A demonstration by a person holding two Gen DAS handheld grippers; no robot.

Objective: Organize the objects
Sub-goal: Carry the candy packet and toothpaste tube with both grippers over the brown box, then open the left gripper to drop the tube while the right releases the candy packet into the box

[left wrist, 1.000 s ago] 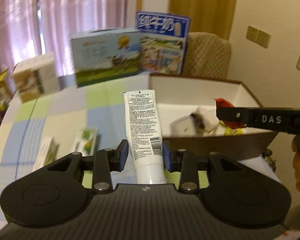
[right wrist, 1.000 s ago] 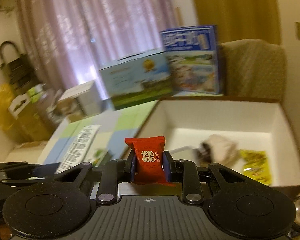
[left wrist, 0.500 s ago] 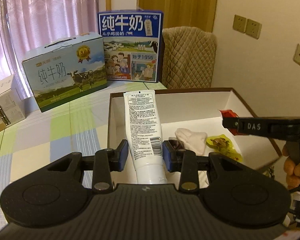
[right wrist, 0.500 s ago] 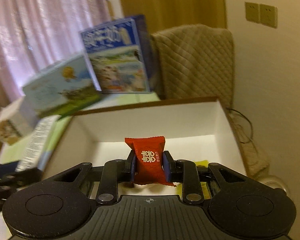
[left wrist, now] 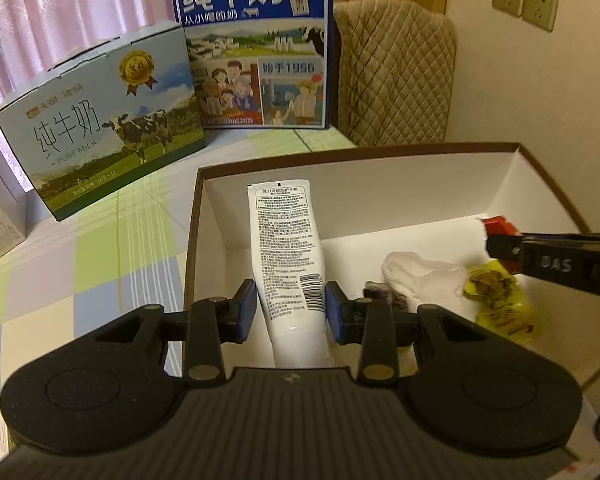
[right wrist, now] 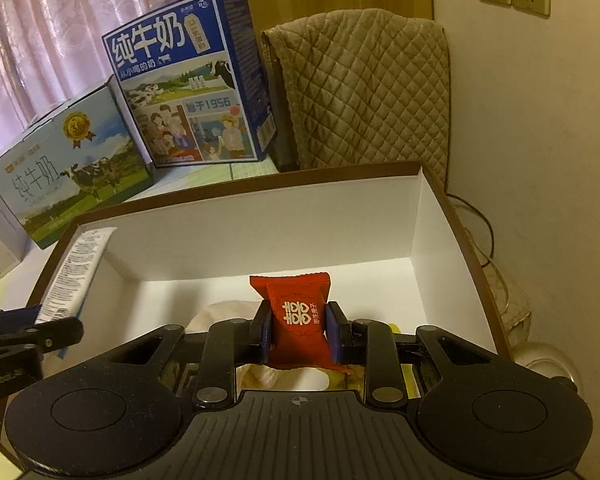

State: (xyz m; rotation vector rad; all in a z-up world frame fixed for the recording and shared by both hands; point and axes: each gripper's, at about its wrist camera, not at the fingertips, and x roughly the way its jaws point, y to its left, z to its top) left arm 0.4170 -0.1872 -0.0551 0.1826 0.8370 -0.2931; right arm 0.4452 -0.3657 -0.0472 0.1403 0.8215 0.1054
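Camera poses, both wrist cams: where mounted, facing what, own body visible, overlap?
Left wrist: on the left tongs, facing the white cardboard box; tongs clamp a white printed tube; right tongs and a hand's edge at right.
Right wrist: on the right tongs, facing the same box; tongs clamp a red candy packet; left tongs at left.
Shared: box, tube, packet, both milk cartons.

Left hand-held gripper [left wrist: 291, 312] clamped; right hand-held gripper [right wrist: 299, 332] clamped.

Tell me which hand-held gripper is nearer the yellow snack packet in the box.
Right. The right hand-held gripper, holding the red candy, hangs just above the yellow snack packet; the left hand-held gripper, clamping the white tube, is off to its left.
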